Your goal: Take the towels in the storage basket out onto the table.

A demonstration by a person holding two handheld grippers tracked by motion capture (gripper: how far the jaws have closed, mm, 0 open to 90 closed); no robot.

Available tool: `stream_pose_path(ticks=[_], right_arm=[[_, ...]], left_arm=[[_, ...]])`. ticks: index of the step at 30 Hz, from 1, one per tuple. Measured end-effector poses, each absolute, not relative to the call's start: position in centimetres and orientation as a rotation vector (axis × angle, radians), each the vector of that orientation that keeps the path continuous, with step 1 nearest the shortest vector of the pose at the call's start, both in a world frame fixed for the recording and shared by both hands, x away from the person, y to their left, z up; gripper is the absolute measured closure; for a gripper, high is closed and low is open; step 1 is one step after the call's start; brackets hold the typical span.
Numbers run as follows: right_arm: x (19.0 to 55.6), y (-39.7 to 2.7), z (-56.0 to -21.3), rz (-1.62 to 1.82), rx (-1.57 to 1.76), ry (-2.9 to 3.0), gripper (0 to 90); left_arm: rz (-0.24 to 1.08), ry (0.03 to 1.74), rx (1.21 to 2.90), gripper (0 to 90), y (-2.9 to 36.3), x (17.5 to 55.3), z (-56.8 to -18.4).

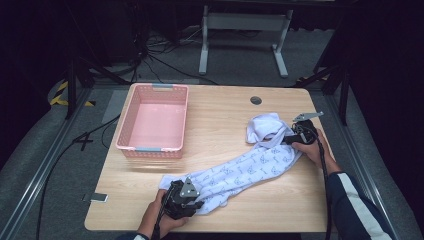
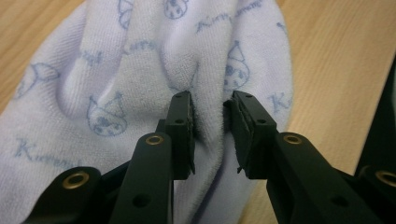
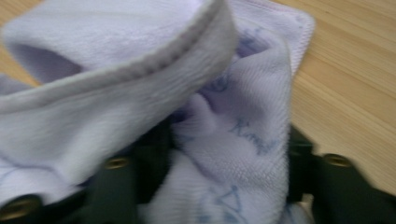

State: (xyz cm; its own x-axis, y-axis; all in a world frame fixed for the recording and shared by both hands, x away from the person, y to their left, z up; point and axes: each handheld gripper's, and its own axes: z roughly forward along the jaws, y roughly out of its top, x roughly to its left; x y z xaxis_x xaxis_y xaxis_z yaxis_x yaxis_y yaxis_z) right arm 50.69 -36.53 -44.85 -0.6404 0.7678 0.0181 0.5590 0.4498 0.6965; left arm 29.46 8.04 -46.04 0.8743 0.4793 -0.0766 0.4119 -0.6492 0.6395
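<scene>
So from my end, the left hand (image 1: 159, 216) comes in at the near edge of the desk (image 1: 220, 120) with its forearm low. The left gripper (image 1: 199, 200) points at the near-left end of the towel (image 1: 245, 167), and in the left gripper view (image 2: 211, 123) it's clamped on a pinched ridge of the cloth, pads pressing in from both sides. The right hand (image 1: 314, 150) is over by the right edge, dark striped sleeve (image 1: 356, 207) angling in from the corner. The right gripper (image 1: 286, 141) points left into the bunched-up far end of the towel. In the right gripper view the cloth is heaped between the jaws and hides the pads, so I can't tell if it's gripping. The towel is pale lilac with small blue prints and runs diagonally between both grippers. A pink basket (image 1: 155, 92) sits on the left side of the light wood desk. Behind is grey carpet with cables (image 1: 150, 55) and white table legs (image 1: 245, 35), with the room dark.
</scene>
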Motion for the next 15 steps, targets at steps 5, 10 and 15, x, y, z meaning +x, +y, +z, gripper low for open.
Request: stream_pose_path(ticks=[5, 10, 15], right_arm=[[50.0, -36.1, -43.6, 0.992, 1.077, 2.326, 75.5], [47.9, -34.8, -40.5, 1.104, 0.959, 2.223, 75.0], [43.1, -30.4, -38.6, 1.225, 0.649, 2.370, 73.3]], left_arm=[[0.048, 0.566, 2.370, 70.8, 6.1, 28.8, -46.0], [-0.004, 0.564, 2.354, 70.0, 4.8, 28.5, -46.1], [0.019, 0.508, 2.371, 59.1, 3.7, 28.5, -45.5]])
